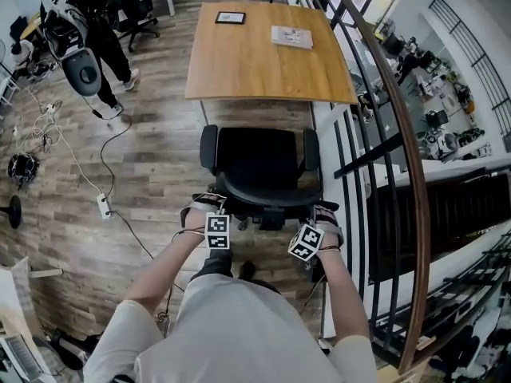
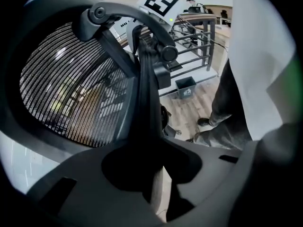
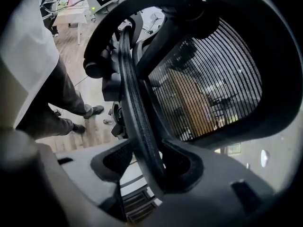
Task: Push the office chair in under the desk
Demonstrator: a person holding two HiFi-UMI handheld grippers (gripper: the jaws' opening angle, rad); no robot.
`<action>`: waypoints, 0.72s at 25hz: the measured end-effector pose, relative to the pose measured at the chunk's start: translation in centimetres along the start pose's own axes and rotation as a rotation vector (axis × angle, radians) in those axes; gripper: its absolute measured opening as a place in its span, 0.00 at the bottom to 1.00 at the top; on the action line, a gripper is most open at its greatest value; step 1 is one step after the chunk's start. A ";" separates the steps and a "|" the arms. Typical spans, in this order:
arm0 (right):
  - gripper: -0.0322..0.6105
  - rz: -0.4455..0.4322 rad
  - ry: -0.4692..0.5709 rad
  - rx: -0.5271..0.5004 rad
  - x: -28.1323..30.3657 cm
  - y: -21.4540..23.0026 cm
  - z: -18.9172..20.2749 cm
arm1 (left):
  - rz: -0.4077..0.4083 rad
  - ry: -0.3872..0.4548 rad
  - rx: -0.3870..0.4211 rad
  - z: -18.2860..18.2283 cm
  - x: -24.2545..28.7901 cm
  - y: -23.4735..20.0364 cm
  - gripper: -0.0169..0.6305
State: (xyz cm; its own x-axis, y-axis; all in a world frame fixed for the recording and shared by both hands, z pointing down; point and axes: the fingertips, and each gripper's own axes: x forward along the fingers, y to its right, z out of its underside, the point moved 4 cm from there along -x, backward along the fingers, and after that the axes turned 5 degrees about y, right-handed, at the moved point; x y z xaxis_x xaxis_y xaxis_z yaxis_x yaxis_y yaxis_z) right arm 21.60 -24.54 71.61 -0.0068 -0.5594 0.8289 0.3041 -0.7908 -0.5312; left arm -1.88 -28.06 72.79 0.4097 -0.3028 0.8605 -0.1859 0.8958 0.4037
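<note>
Chair (image 1: 259,162) stands on the plank floor (image 1: 152,142), seat turned toward the counter (image 1: 255,62), backrest toward me. A strip of floor shows between the seat's front and the counter's near edge, so the seat is not yet under it. The armrests sit either side of the seat, just short of that edge.

Left tongs (image 1: 209,210) are at the backrest's top left corner and right tongs (image 1: 319,218) at its top right, both marker cubes facing up. My forearms reach down to them.

Left gripper view: the dark backrest rim (image 2: 144,108) runs straight down between the jaws, and they are closed on it. The mesh (image 2: 71,89) fills the left of the view.

Right gripper view: the rim again passes between the pads, mesh to the right. The jaws stand wide but clamp the rim from both sides.

On the counter are a small dark-framed slab (image 1: 230,17) near the far edge and a pale booklet (image 1: 291,36) to its right, well apart from each other.

Surroundings: a person (image 1: 92,22) stands far left. A power strip (image 1: 104,206) lies on the floor left of the chair. A metal railing (image 1: 359,134) runs along the right.
</note>
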 end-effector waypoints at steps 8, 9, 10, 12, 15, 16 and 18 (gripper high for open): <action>0.35 0.019 -0.025 0.037 2.4 3.0 -0.5 | 0.016 0.042 0.033 1.3 2.0 -4.6 0.17; 0.35 0.020 -0.025 0.041 2.7 3.3 -0.6 | 0.014 0.045 0.041 1.4 2.2 -5.2 0.17; 0.35 0.022 -0.026 0.045 3.0 3.6 -0.7 | 0.013 0.047 0.048 1.6 2.5 -5.7 0.17; 0.35 0.029 -0.032 0.050 3.4 4.4 -1.0 | 0.014 0.051 0.060 2.0 2.7 -6.8 0.16; 0.35 0.041 -0.044 0.060 4.0 5.7 -1.3 | 0.015 0.062 0.075 2.3 3.0 -8.4 0.16; 0.35 0.044 -0.047 0.065 4.2 6.1 -1.3 | 0.013 0.064 0.081 2.4 3.2 -8.9 0.16; 0.35 0.055 -0.052 0.072 4.8 7.0 -1.5 | 0.006 0.073 0.090 2.6 3.7 -10.1 0.16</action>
State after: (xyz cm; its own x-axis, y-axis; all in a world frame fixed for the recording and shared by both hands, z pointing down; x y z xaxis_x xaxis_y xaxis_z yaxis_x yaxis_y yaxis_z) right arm 22.31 -33.10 71.57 0.0603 -0.5862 0.8079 0.3699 -0.7386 -0.5636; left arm -0.84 -39.04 72.70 0.4712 -0.2702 0.8396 -0.2670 0.8635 0.4278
